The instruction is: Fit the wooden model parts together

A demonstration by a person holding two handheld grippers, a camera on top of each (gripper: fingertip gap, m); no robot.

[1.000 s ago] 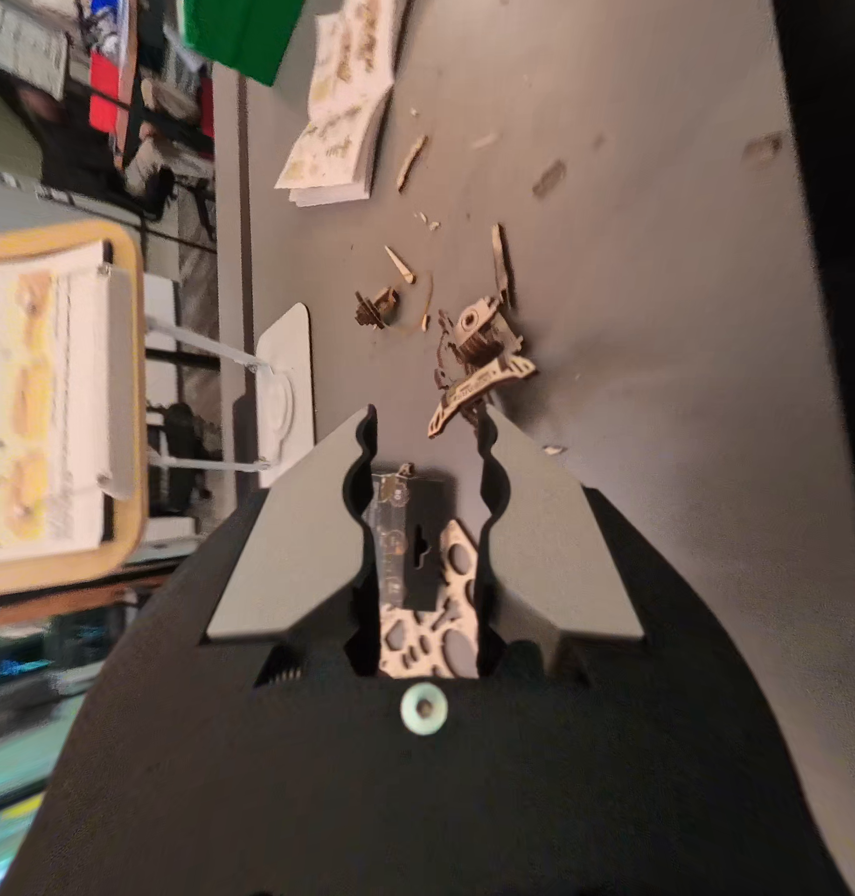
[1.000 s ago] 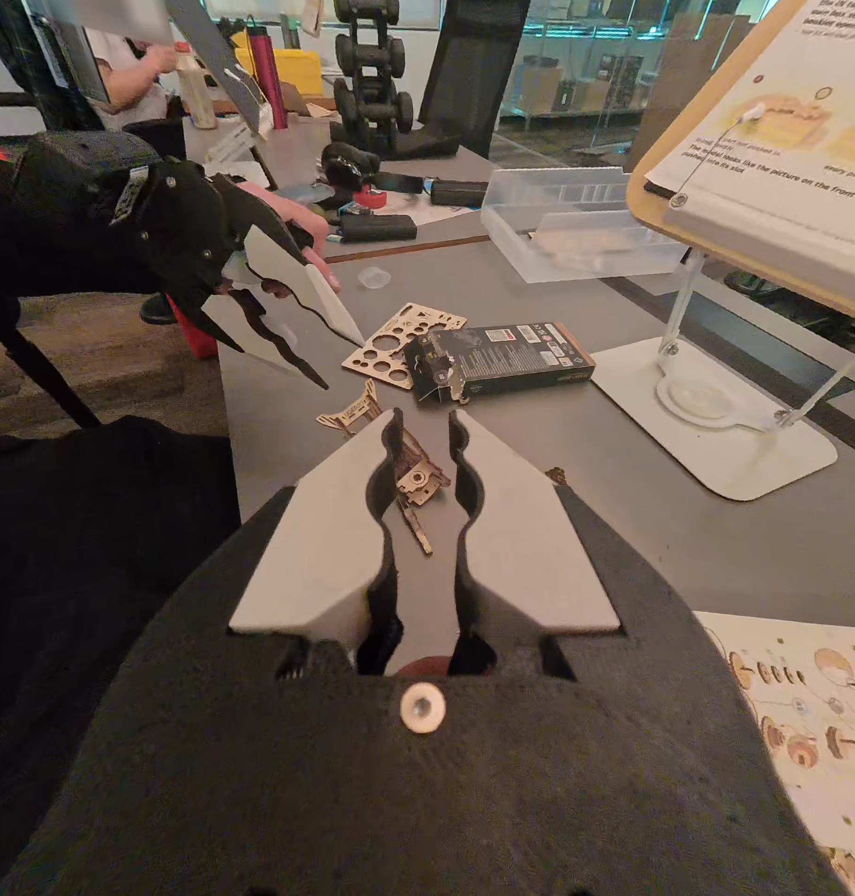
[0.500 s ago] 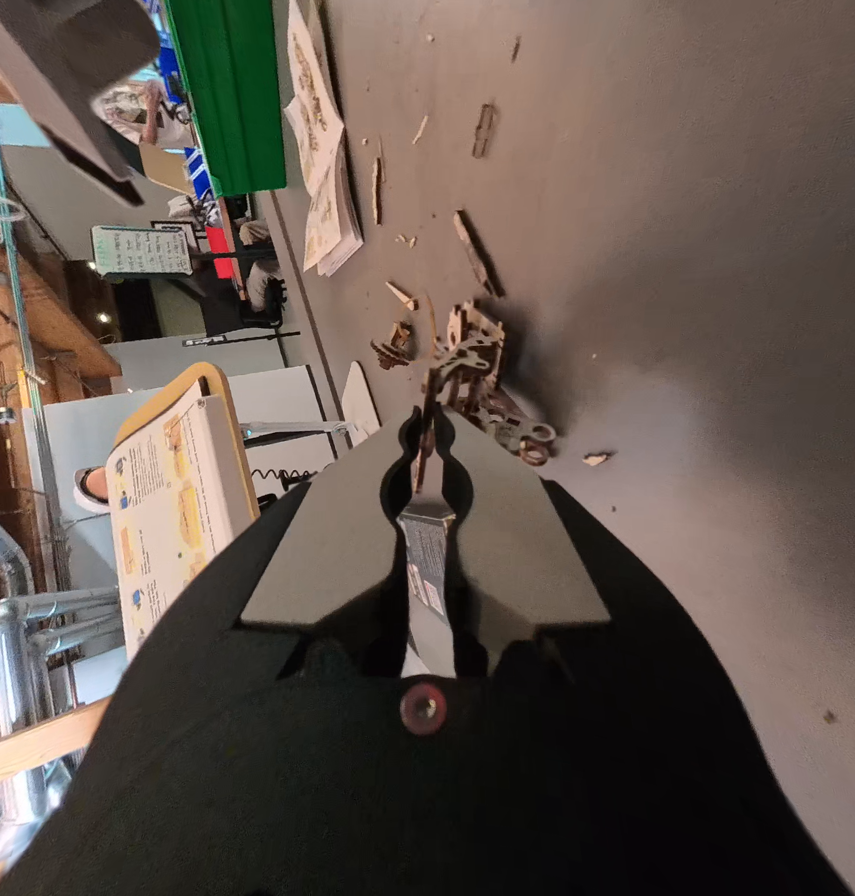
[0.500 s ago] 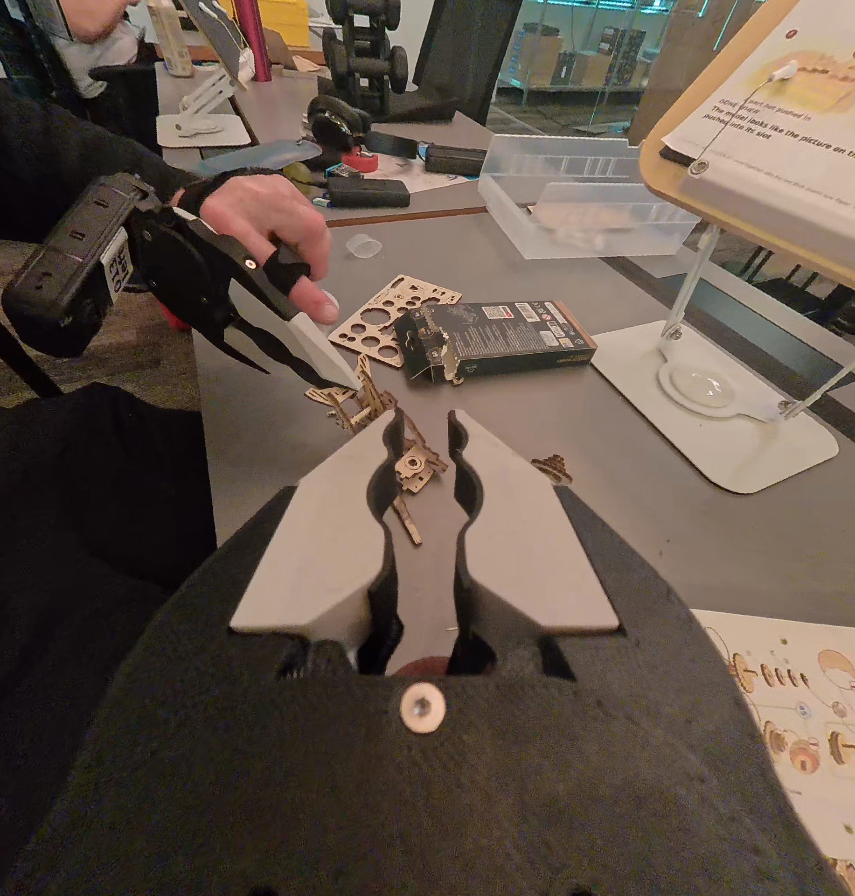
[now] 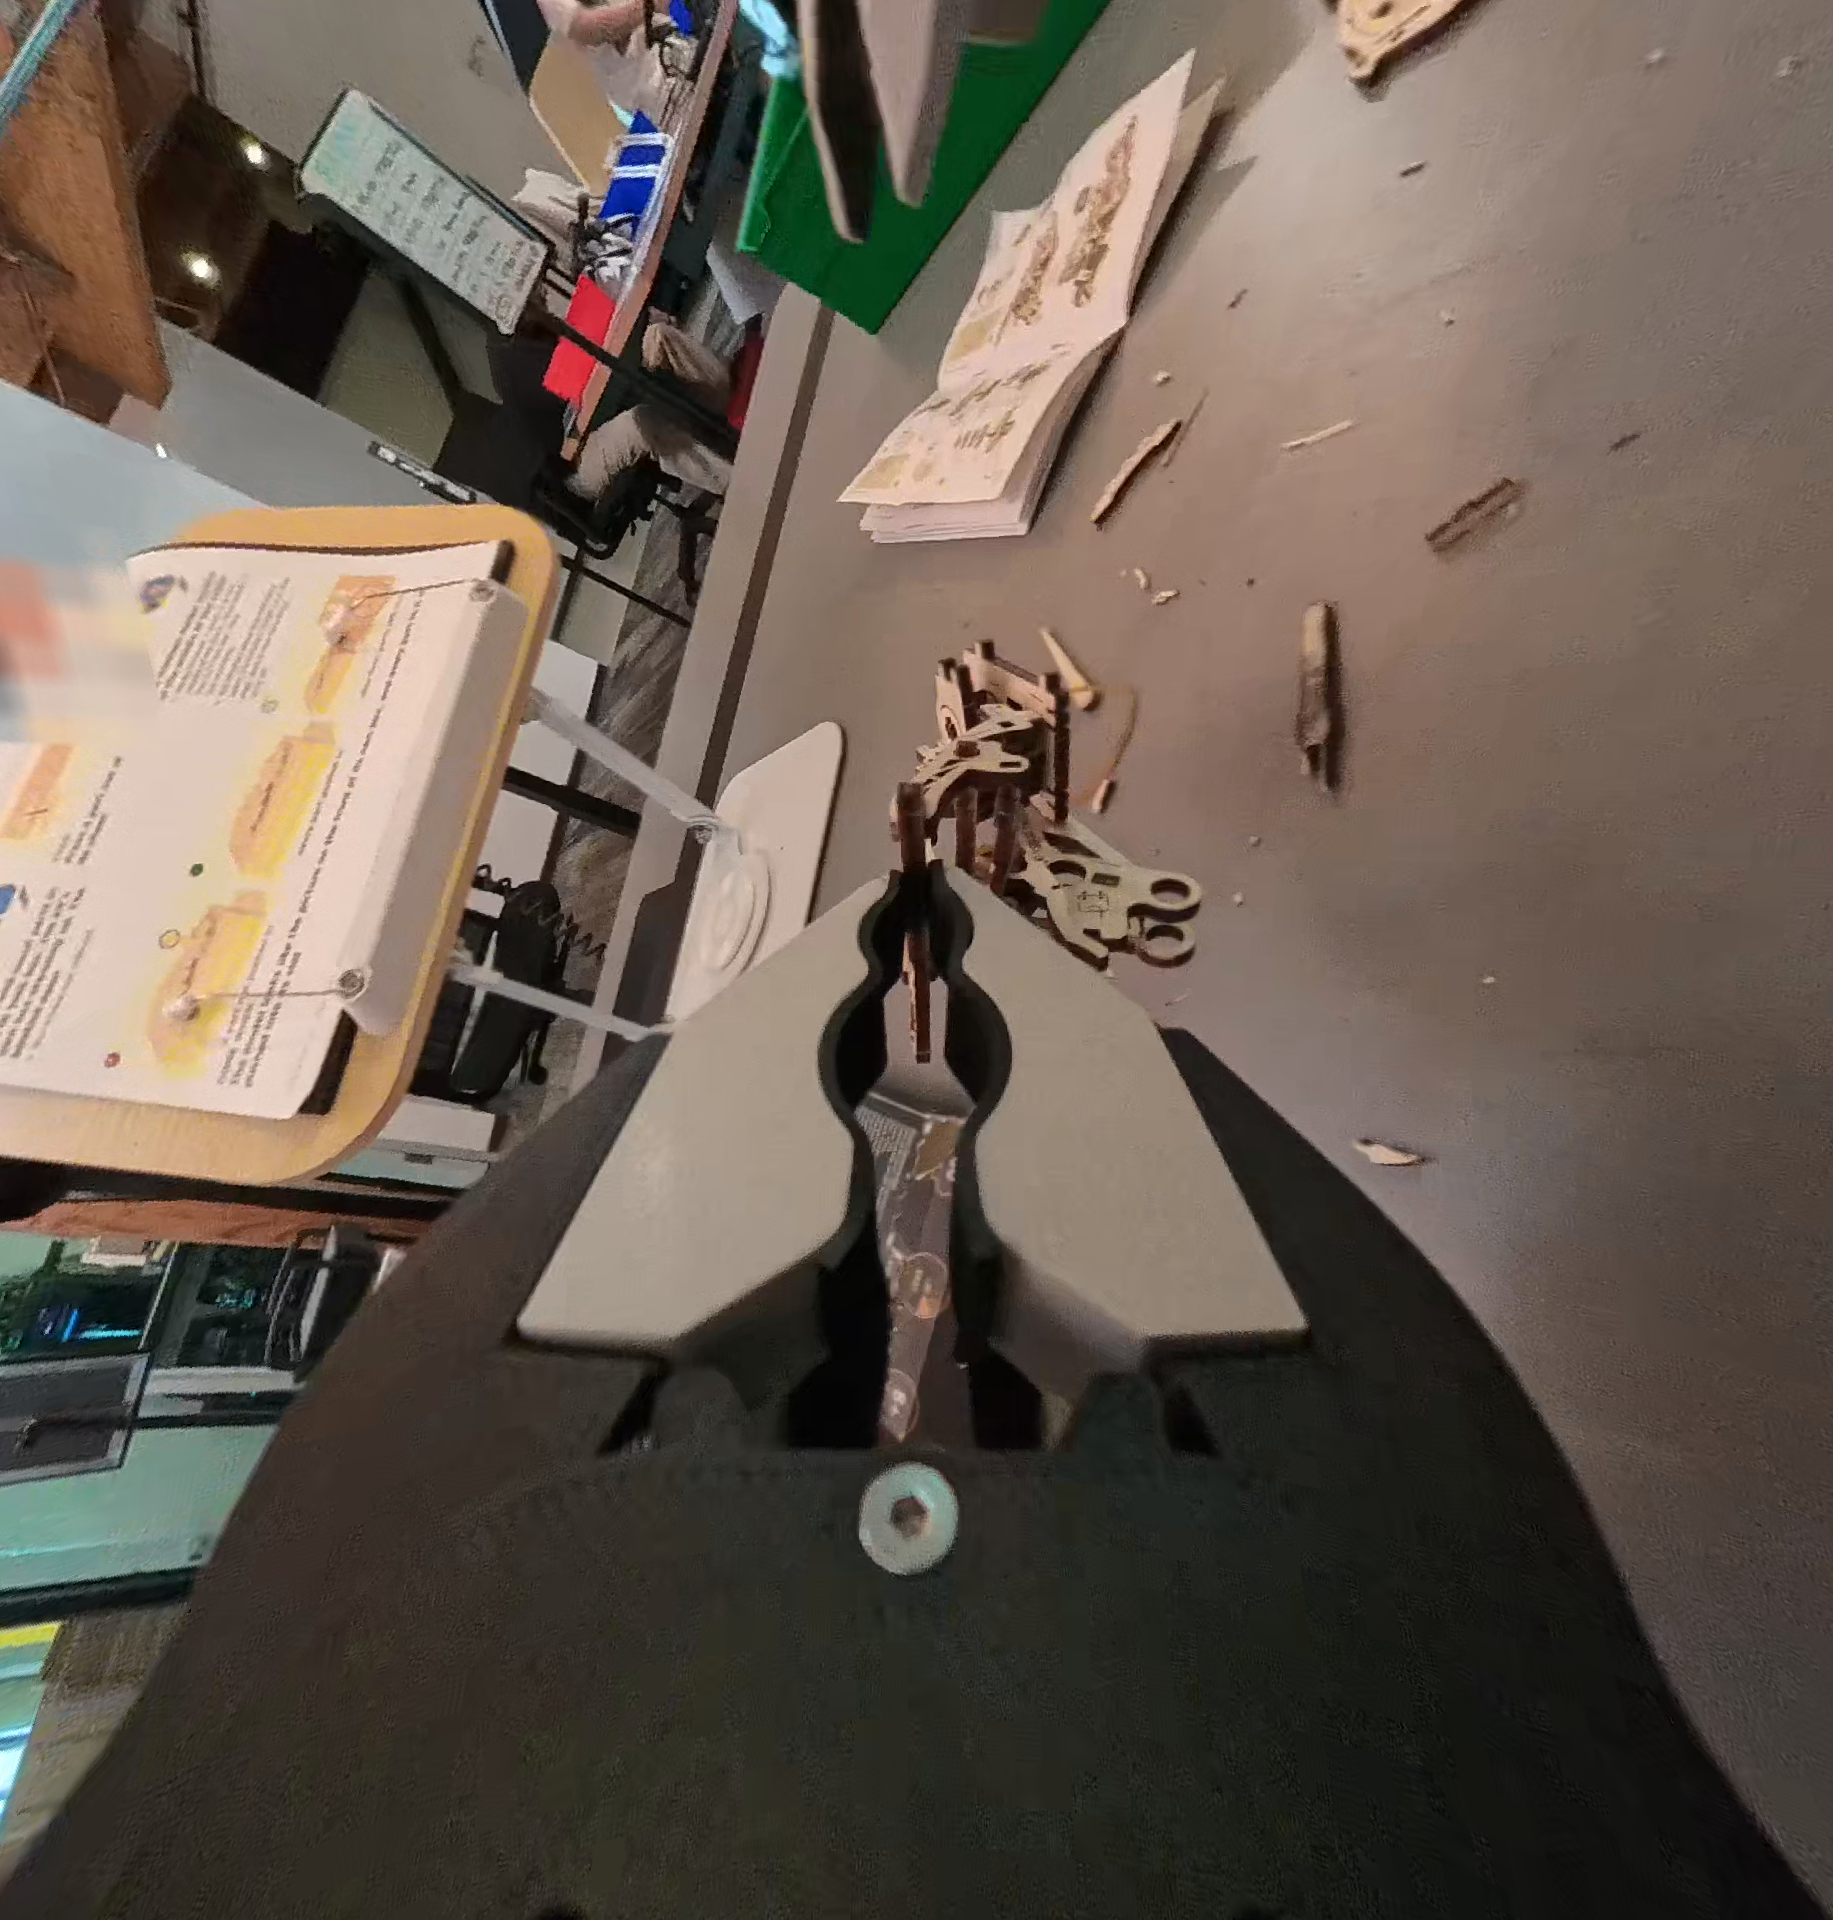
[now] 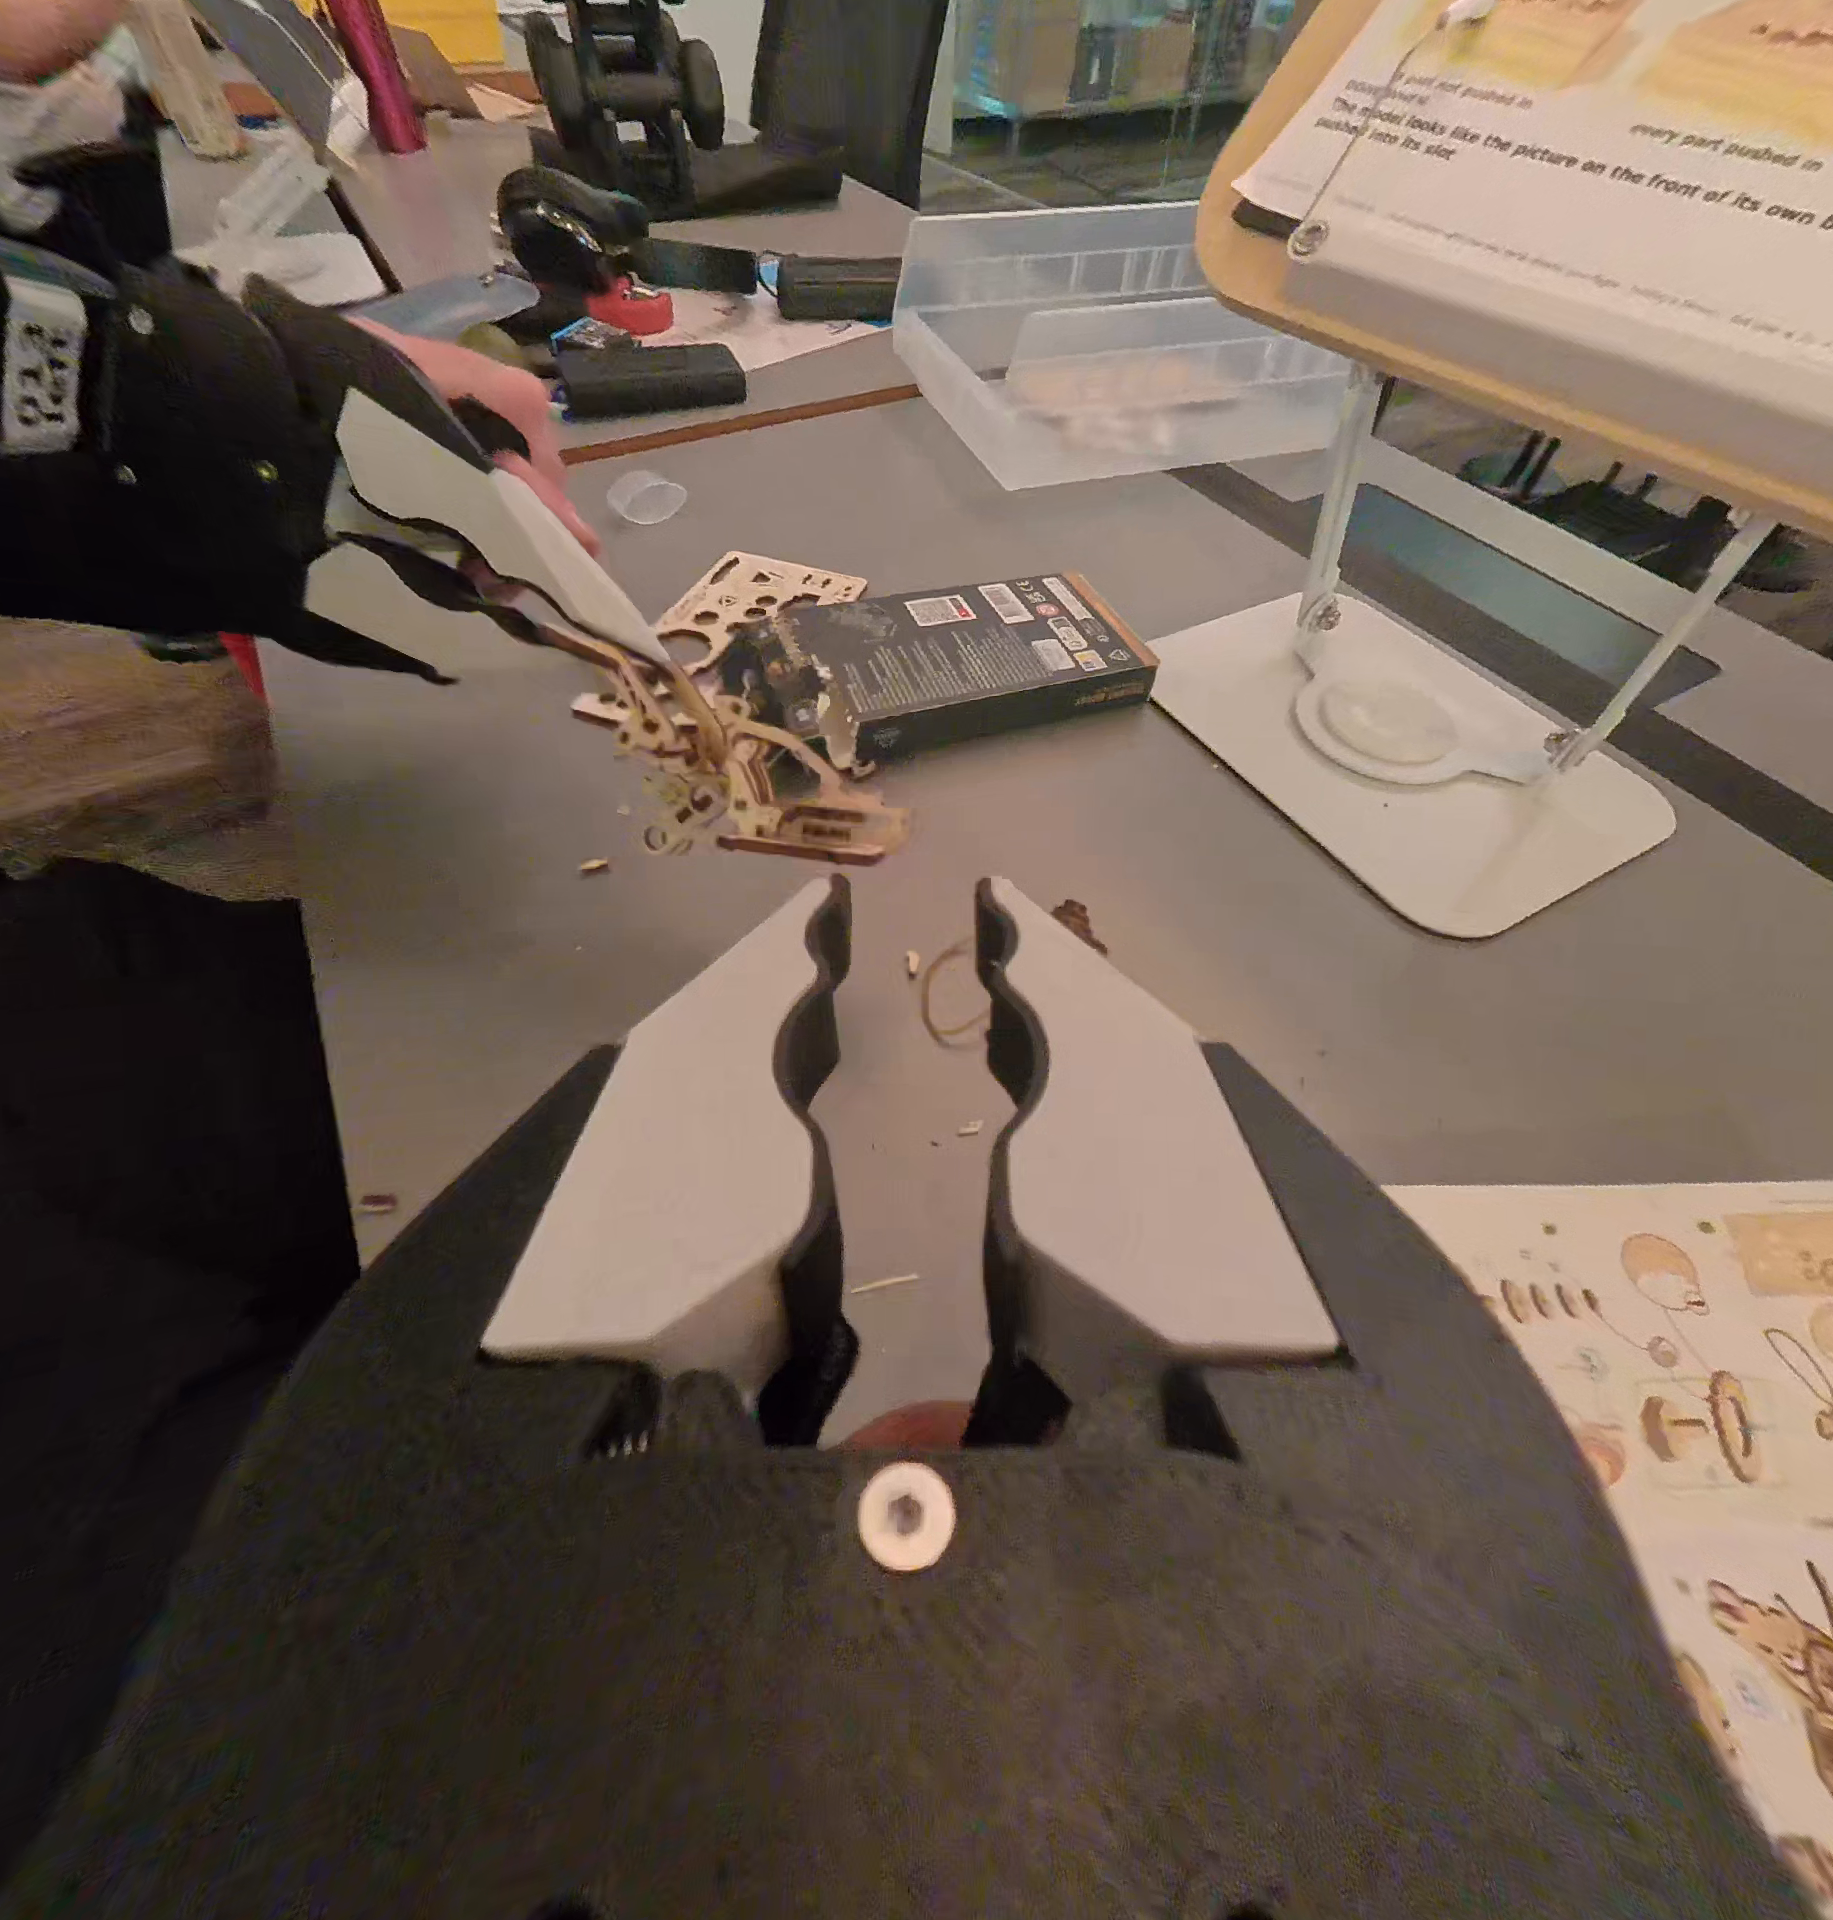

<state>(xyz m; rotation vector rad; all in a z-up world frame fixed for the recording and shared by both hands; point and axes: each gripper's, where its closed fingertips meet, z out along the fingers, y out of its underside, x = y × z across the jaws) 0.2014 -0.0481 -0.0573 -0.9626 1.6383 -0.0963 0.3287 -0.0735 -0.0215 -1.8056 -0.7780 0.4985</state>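
Left wrist view, frame centre: the left gripper pinches a thin laser-cut plywood model assembly by one dark edge above the smooth grey table. Right gripper fingers stand spread, empty, lower centre of its view.

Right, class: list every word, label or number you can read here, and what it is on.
I won't copy writing out; these carry it.
Propped sheet: printed lines, legible.
Black box: labels, too small.
Booklet: too small.
White tag on the left claw: blurred.
Far sign: blurred.
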